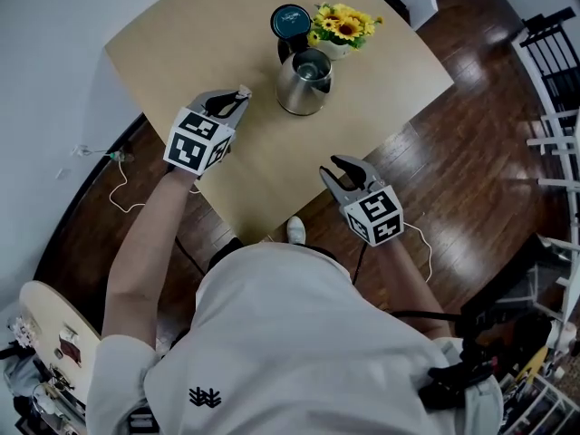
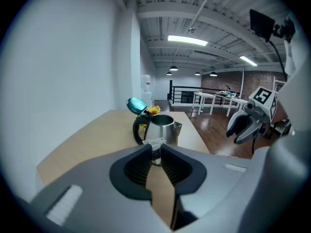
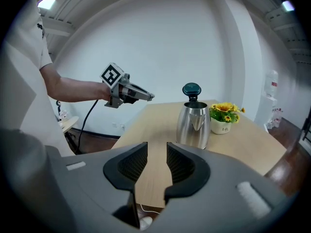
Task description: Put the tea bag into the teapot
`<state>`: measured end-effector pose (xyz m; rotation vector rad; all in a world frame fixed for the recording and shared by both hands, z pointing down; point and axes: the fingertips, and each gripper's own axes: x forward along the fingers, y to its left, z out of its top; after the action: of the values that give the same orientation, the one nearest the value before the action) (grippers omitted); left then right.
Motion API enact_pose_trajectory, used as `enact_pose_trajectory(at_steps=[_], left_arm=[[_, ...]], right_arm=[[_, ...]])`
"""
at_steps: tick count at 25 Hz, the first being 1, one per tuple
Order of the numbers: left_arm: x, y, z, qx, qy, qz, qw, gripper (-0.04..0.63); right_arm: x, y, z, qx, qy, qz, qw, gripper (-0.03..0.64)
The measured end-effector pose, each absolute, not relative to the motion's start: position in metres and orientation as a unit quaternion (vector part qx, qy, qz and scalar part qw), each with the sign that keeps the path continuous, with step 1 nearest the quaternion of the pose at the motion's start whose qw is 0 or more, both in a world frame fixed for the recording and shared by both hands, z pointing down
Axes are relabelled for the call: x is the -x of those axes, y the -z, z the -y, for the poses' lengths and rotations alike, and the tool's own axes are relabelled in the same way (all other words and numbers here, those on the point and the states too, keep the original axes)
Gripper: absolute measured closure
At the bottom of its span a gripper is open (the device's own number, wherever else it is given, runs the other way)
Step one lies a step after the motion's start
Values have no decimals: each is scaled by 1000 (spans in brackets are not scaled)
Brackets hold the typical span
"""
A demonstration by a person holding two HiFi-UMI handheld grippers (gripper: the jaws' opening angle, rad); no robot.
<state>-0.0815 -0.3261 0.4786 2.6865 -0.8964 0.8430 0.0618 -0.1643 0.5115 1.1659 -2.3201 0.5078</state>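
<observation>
A steel teapot [image 1: 304, 84] stands on the pale wooden table [image 1: 181, 43] with its teal lid [image 1: 290, 19] flipped up. My left gripper [image 1: 241, 93] hovers over the table just left of the pot, shut on a small white tea bag [image 2: 154, 143] pinched at its tips. In the left gripper view the teapot [image 2: 163, 130] stands straight ahead, close behind the bag. My right gripper [image 1: 343, 164] hangs over the table's near edge, open, with nothing between its fingers. In the right gripper view the teapot [image 3: 193, 125] is ahead on the right and the left gripper [image 3: 148, 96] is up left.
A white pot of yellow flowers [image 1: 342, 27] stands right behind the teapot. Dark wood floor [image 1: 471, 152] surrounds the table, with a white cable [image 1: 122, 193] at left and white railings [image 1: 557, 143] at right. A white wall lies beyond the table's far left side.
</observation>
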Motion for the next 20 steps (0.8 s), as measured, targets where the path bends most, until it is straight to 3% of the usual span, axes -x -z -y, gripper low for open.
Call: enact_pose_trajectory(at_steps=[8,20], left_arm=[[-1,-438,347,-922,-273,266,69,540],[-64,-473,383,-913,-317,248,65,540]], right_arm=[[-91,-514,158,-446,-209,841,224,499],[-114,-529,150,-458,-230,831,216,502]])
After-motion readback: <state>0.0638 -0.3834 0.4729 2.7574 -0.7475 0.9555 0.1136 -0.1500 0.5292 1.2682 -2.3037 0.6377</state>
